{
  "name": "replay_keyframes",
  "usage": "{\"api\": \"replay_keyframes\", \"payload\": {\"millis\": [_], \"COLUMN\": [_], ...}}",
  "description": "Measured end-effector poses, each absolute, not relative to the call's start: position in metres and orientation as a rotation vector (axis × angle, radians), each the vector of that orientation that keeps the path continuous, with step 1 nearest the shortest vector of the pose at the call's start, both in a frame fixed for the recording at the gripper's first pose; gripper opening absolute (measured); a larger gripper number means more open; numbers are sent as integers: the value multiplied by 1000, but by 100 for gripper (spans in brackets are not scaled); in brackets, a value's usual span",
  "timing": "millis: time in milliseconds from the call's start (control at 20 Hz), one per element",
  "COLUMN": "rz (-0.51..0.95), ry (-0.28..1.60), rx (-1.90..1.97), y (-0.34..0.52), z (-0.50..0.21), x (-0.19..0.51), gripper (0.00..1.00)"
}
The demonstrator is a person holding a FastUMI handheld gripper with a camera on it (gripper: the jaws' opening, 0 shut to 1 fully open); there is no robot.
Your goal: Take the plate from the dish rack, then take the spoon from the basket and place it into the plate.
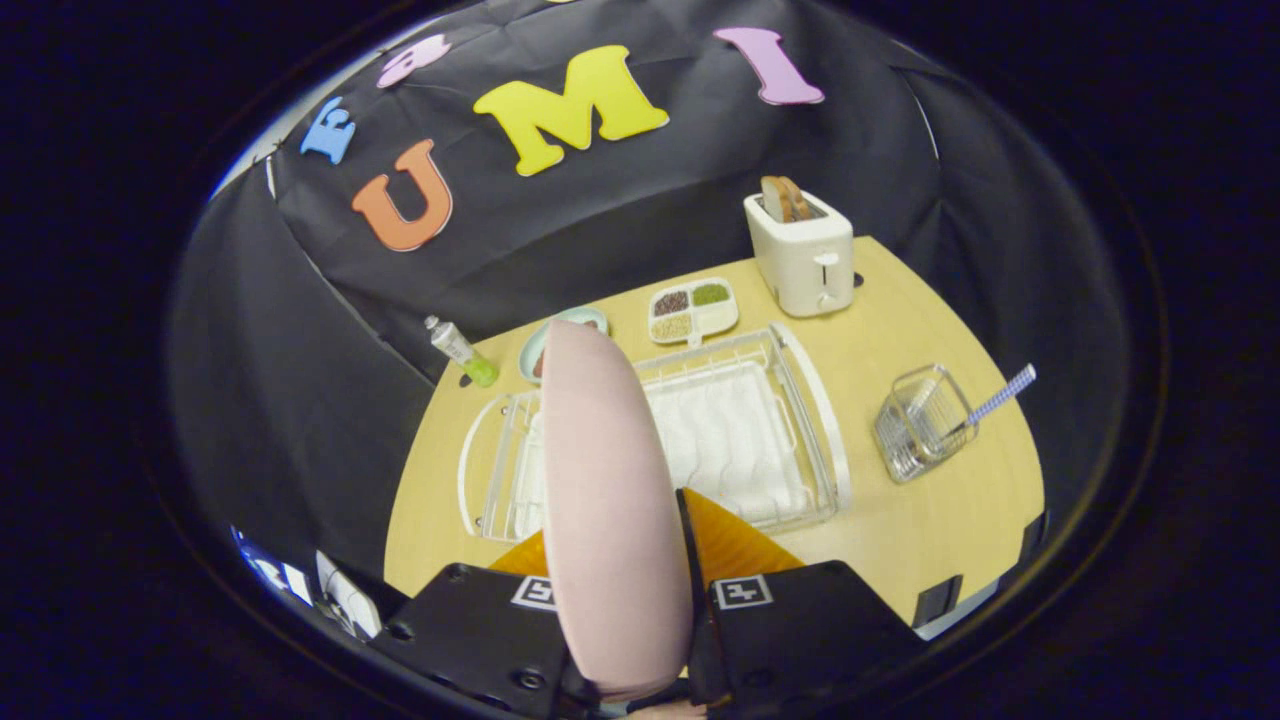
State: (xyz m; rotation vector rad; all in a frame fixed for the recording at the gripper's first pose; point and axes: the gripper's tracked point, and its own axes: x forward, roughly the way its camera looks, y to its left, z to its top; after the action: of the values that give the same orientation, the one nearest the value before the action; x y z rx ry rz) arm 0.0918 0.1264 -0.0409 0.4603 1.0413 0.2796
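Observation:
A pale pink plate (605,500) stands on edge between the two fingers of my gripper (628,590), which is shut on its lower rim. The plate is lifted above the white dish rack (800,400) on the wooden table and hides the rack's left half. Off to the right of the rack stands a wire basket (920,425). A spoon (995,400) with a blue checked handle leans out of the basket toward the right.
A white toaster (803,250) with bread in its slot stands at the table's back right. A divided snack tray (693,310), a small bowl (545,345) and a green-capped tube (460,350) lie behind the rack. Bare tabletop (930,520) shows in front of the basket.

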Motion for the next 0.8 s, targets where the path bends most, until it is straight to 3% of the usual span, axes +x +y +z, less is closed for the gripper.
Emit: {"api": "replay_keyframes", "payload": {"millis": [450,800], "rz": [364,387], "ry": [1234,1274], "rx": [734,856], "y": [151,156], "z": [-165,-197], "x": [5,6], "gripper": [40,40]}}
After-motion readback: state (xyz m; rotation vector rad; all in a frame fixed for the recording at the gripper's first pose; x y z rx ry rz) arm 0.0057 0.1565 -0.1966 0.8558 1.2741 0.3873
